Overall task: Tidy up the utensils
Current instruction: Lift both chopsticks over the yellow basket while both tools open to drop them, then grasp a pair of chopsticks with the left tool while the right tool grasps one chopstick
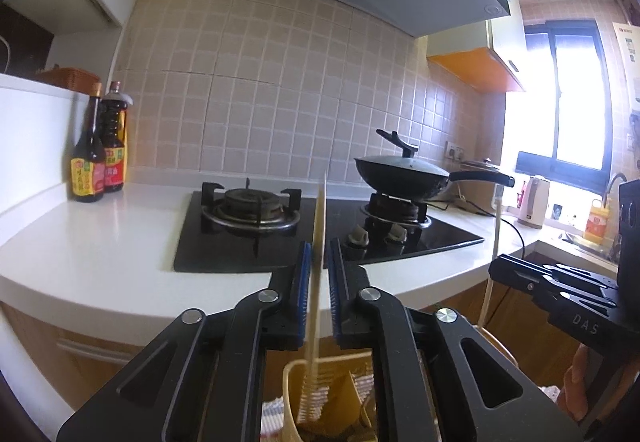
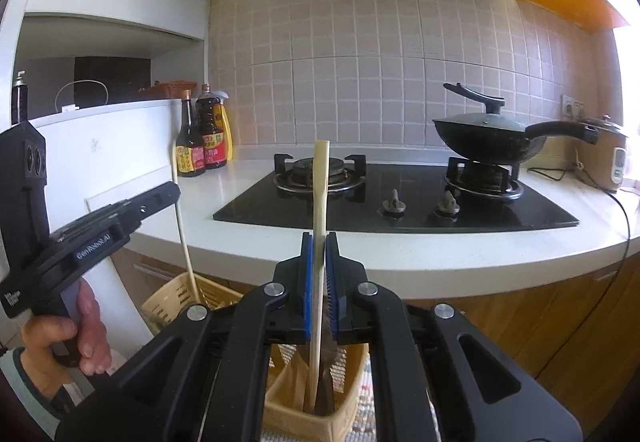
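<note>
In the left wrist view a pale wooden utensil handle (image 1: 320,226) stands upright between the blue pads of my left gripper (image 1: 319,250); gaps show on both sides. Its lower end sits in a cream slotted utensil basket (image 1: 294,398) below. In the right wrist view my right gripper (image 2: 319,242) is shut on a wider pale wooden utensil handle (image 2: 321,178), whose lower end stands in a cream basket (image 2: 344,408). The left gripper (image 2: 120,214) shows at the left, with its thin utensil (image 2: 182,226) reaching into another cream basket (image 2: 168,302).
White counter (image 2: 400,262) with a black gas hob (image 2: 400,198) lies ahead. A lidded black wok (image 2: 488,138) sits on the right burner. Sauce bottles (image 2: 202,138) stand at the back left. A rice cooker (image 2: 604,158) and cable are at the right. Wooden cabinets are below.
</note>
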`<state>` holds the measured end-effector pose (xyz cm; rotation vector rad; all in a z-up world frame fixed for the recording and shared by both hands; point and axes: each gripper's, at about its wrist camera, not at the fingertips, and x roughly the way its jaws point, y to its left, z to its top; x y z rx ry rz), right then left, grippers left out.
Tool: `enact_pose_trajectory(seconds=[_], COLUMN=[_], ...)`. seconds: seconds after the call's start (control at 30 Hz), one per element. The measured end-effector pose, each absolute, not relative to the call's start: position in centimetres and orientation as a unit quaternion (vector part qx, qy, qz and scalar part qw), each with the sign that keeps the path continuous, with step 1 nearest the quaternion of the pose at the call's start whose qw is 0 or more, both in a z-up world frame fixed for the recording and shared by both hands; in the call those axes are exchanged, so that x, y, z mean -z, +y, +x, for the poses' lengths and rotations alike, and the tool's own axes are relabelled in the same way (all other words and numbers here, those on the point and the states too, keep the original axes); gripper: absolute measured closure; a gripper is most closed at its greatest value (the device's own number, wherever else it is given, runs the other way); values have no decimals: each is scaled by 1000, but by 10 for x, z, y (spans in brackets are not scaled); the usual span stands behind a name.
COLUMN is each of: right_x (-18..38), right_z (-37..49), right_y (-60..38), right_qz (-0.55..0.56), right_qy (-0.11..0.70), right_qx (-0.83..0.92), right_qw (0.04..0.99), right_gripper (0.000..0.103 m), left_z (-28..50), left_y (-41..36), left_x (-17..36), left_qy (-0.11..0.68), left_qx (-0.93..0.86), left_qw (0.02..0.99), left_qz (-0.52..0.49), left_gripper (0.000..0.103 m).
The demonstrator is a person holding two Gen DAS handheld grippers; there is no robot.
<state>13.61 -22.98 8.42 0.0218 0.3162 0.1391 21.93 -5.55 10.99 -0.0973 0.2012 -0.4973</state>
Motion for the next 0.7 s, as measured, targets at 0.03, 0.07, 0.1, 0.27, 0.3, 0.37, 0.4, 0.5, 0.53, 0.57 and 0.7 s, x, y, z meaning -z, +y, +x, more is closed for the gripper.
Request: enact_pose_trajectory(seconds=[0.03, 0.07, 0.1, 0.27, 0.3, 0.37, 0.4, 0.5, 0.53, 0.57, 0.7], right_x=[-85, -86, -87, -95, -97, -101, -103, -108, -108, -109, -100], right_z=[131, 128, 124, 99, 93, 78, 69, 50, 46, 40, 24], right_y=[-231, -232, -233, -238, -239, -239, -238, -230, -227, -223, -203], right_qz=[14, 15, 17, 27, 28, 30, 29, 20, 14, 8, -15], right_qy=[158, 160, 166, 182, 183, 184, 192, 213, 222, 234, 314], right_qx=[-65, -67, -73, -94, -96, -100, -104, -108, -106, -105, -103], right_qw=[985, 985, 983, 978, 978, 977, 975, 971, 969, 967, 944], right_gripper=[95, 93, 92, 67, 60, 52, 52, 52, 52, 52, 52], left_z=[216, 214, 209, 179, 168, 152, 145, 120, 113, 107, 86], left_y=[-53, -53, -50, -35, -30, -23, -21, -14, -12, -11, -6], left_x=[-111, -112, -114, -128, -131, -137, -138, -146, -148, -148, -145], left_qy=[100, 101, 100, 106, 110, 119, 123, 140, 151, 159, 214], left_qx=[244, 244, 242, 253, 259, 270, 273, 288, 290, 291, 297], left_qw=[963, 963, 964, 961, 959, 954, 953, 946, 944, 942, 930], left_qz=[-48, -47, -44, -42, -43, -45, -45, -45, -43, -42, -43], left_gripper=[91, 83, 74, 58, 53, 50, 48, 42, 41, 41, 40])
